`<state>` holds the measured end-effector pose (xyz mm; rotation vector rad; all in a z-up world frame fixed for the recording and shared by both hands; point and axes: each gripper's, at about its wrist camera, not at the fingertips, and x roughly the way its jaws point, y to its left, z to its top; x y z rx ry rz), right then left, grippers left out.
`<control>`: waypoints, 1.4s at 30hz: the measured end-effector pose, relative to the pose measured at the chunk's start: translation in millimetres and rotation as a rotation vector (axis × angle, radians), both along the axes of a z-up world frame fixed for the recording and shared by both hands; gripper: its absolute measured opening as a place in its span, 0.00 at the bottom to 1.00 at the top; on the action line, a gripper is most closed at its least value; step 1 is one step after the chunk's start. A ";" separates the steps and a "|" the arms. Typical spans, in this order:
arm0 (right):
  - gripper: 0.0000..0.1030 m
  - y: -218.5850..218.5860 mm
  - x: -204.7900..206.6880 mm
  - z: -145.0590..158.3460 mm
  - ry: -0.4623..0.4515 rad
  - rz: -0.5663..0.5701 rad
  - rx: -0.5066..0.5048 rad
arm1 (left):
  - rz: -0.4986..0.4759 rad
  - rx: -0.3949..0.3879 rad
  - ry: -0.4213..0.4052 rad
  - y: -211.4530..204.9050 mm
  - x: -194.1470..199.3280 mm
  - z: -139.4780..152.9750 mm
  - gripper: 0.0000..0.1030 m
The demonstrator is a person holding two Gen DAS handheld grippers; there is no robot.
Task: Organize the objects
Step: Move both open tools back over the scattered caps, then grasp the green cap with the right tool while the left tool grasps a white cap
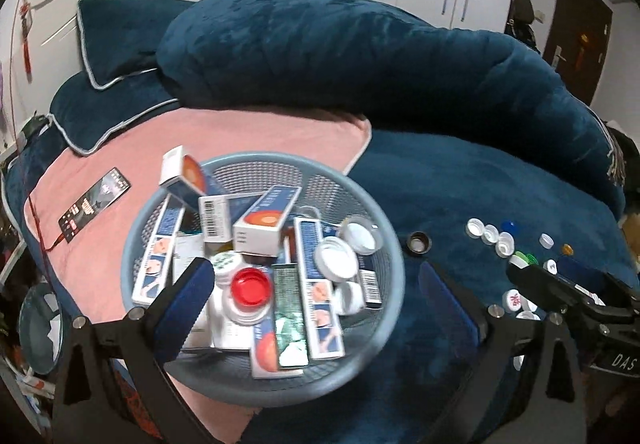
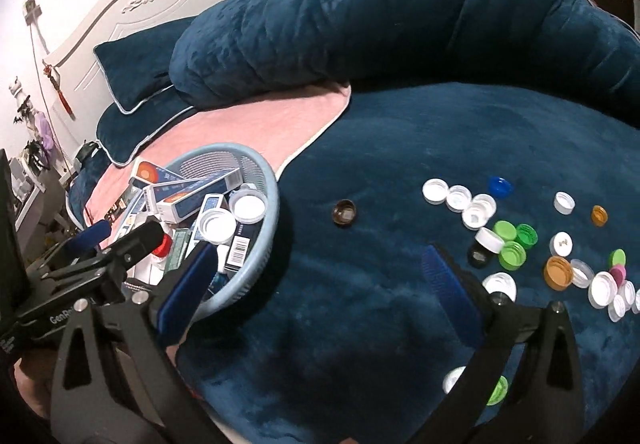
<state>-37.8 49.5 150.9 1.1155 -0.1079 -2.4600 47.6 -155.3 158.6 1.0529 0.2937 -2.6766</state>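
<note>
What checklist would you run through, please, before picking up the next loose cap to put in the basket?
1. Left gripper open and empty: ok.
2. Right gripper open and empty: ok.
3. Basket sits upright on the bed: ok.
4. Room left in basket: not ok; boxes are heaped to the rim.
5. Brown cap lies alone, clear of the other caps: ok.
6. Brown cap between the right fingers: not ok; it lies ahead of them.
</note>
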 end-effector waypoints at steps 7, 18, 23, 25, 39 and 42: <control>1.00 33.6 6.1 -6.0 -0.010 -0.059 -0.005 | -0.052 0.013 -0.018 25.5 -10.1 -2.7 0.99; 1.00 136.5 20.3 -43.5 -0.106 -0.289 0.039 | -0.255 0.070 -0.154 111.5 -34.4 -46.9 0.99; 1.00 178.2 30.7 -59.4 -0.155 -0.403 0.044 | -0.399 0.070 -0.215 162.9 -43.2 -72.2 0.99; 1.00 193.2 35.1 -64.6 -0.173 -0.444 0.040 | -0.460 0.044 -0.244 184.0 -45.6 -82.4 0.99; 1.00 217.5 39.9 -81.8 -0.222 -0.490 0.011 | -0.613 -0.121 -0.354 239.2 -43.4 -118.6 0.80; 1.00 213.6 40.7 -82.4 -0.222 -0.478 0.013 | -0.619 -0.102 -0.350 238.8 -40.9 -115.4 0.80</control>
